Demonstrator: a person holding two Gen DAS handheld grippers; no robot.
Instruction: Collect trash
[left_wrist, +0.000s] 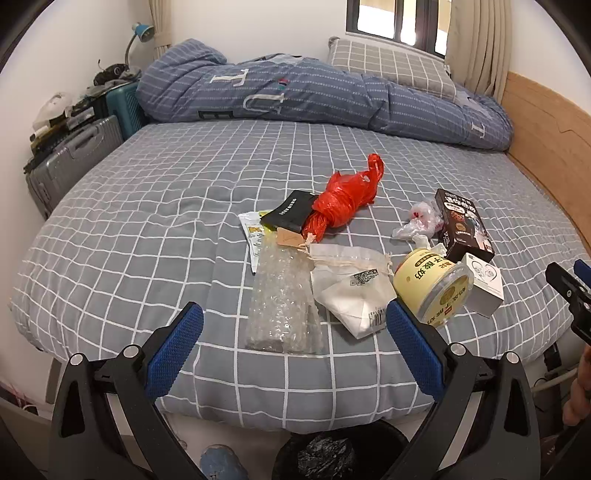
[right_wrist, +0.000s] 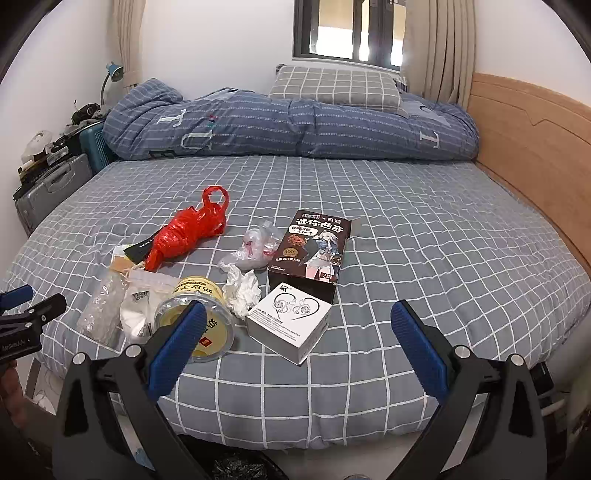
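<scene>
Both tongs spread wide, empty: left tongs (left_wrist: 295, 328), right tongs (right_wrist: 299, 328). Trash heaped on bed (left_wrist: 147, 206) near front edge; bin (left_wrist: 332, 454) on floor below. Suggest right takes white box (right_wrist: 290, 326) across narrow sides, squeeze gently

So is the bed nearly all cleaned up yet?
Not yet. Nothing looks collected: the red bag, bubble wrap, yellow tub, brown box and white box all lie on the bed. The left gripper and right gripper are open, holding nothing. The bin waits below.
</scene>
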